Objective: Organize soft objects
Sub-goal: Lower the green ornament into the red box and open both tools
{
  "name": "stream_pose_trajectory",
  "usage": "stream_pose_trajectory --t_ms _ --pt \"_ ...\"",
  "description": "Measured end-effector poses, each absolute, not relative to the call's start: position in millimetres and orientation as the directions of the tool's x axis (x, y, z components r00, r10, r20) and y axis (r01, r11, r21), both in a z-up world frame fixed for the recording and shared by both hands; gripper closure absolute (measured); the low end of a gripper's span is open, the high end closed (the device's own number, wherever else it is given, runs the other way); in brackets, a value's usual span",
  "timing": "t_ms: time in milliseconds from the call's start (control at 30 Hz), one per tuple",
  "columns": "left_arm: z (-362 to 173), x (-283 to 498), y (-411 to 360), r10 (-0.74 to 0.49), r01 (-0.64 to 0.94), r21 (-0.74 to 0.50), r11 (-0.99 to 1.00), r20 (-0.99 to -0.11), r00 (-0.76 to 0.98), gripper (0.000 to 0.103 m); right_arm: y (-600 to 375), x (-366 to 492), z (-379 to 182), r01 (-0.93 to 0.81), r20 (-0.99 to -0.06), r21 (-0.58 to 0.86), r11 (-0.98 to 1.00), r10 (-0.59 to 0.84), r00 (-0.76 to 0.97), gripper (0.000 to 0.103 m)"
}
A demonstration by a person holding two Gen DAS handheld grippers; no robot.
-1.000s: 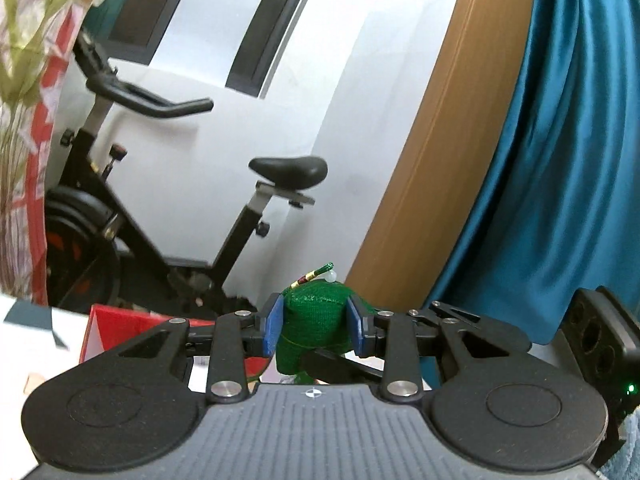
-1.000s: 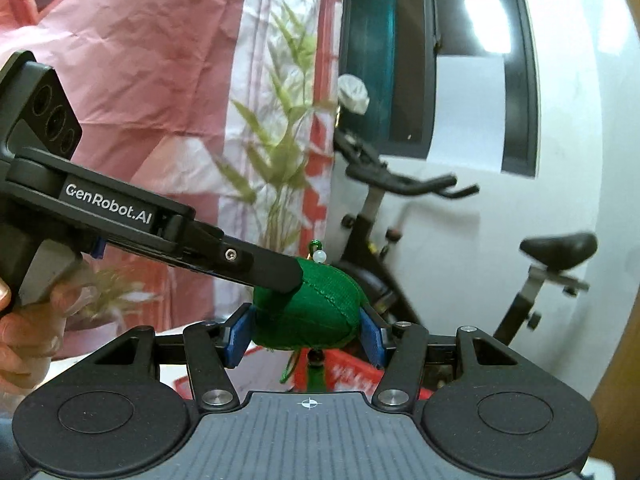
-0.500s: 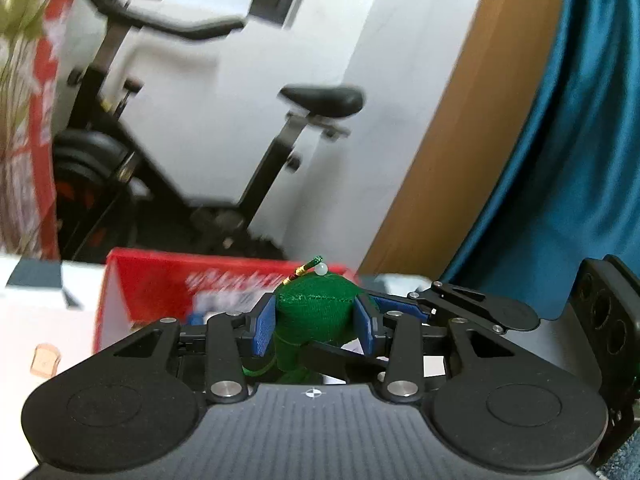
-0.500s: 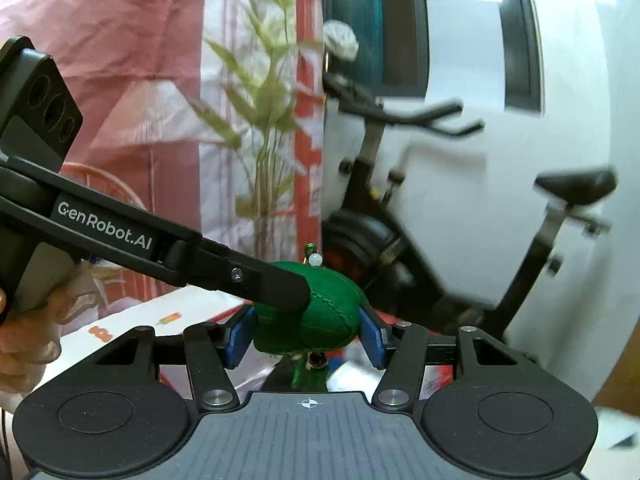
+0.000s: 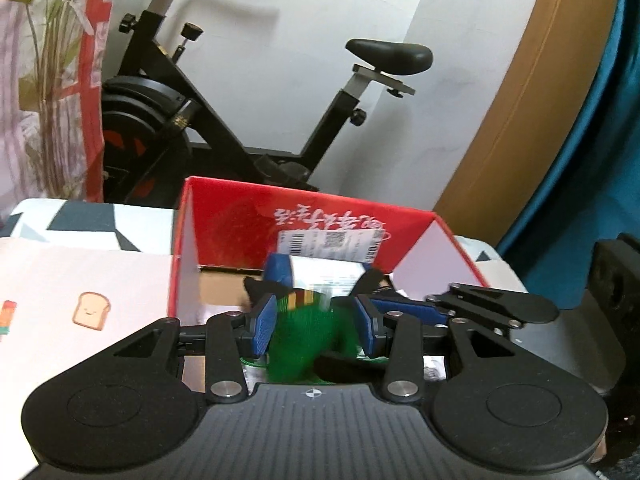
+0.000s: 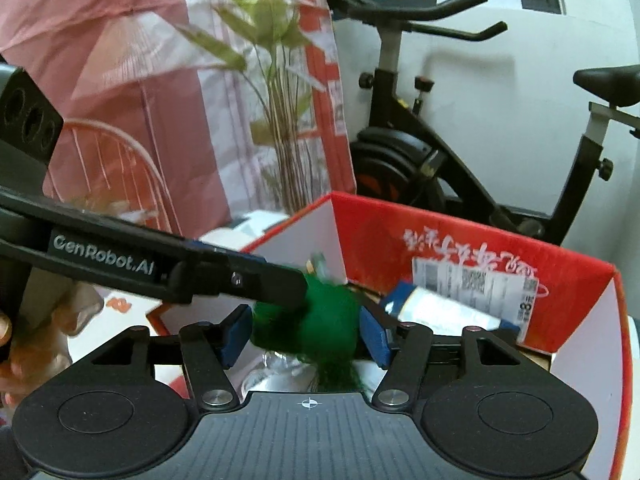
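A green soft toy (image 5: 308,340) with a striped bead top hangs blurred over the open red box (image 5: 240,220). My left gripper (image 5: 316,328) flanks it with both blue pads, and the toy sags low between them, not firmly pressed. My right gripper (image 6: 306,332) is opening its jaws, with small gaps between its pads and the green toy (image 6: 316,320). One black finger of the left gripper (image 6: 240,276) lies against the toy's upper left. A blue-and-white tube (image 6: 440,308) lies inside the red box (image 6: 380,232). A hand (image 6: 24,344) holds the left gripper.
An exercise bike (image 5: 240,120) stands behind the box against a white wall. A teal curtain (image 5: 580,160) and a wooden panel (image 5: 520,100) are to the right. The table's cloth (image 5: 92,312) with a toast print stretches left. A plant (image 6: 280,120) stands behind.
Both grippers came down together with the green toy until the red box lay right under them. Their jaws widened, and the toy has slipped lower between the pads.
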State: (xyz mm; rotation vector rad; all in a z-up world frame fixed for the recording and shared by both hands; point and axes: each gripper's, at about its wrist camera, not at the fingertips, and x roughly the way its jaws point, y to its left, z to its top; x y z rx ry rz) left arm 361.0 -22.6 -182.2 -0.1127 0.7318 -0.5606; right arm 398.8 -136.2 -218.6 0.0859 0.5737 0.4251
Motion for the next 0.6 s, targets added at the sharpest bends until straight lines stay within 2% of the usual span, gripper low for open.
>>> stream_pose_trajectory --t_ms 133,233,300,333,400,600 --pt "-180.0 358.5 -21.4 -0.494 0.432 -0.258 0.864 -0.598 0.631 0.055 -140.1 391.7 -220.0 -0.345 -0.53 0.152 0.926 0.371 0.762 0.037" --pt "-174.9 348.0 -20.8 -0.462 0.425 -0.212 0.88 -0.59 0.663 0.039 -151.2 379.3 -218.0 -0.273 -0.515 0.132 0.953 0.301 0.803 0.023" --pt "-170.4 335.8 -21.1 -0.426 0.421 -0.152 0.894 -0.578 0.696 0.029 -156.1 366.1 -218.1 -0.217 -0.492 0.103 0.971 0.239 0.837 0.01" --pt "-168.3 329.7 -20.5 -0.41 0.417 -0.128 0.9 -0.572 0.71 0.026 -158.4 361.1 -218.7 -0.199 -0.488 0.093 0.975 0.219 0.845 0.008" --pt "-165.6 318.4 -17.5 -0.387 0.404 -0.099 0.91 -0.557 0.735 0.01 -161.2 347.5 -220.4 -0.171 -0.475 0.072 0.983 0.185 0.86 0.002" --pt "-163.9 283.7 -9.2 -0.323 0.357 -0.038 0.933 -0.524 0.788 0.0 -173.7 309.8 -220.7 -0.126 -0.42 0.101 0.987 0.157 0.894 0.0"
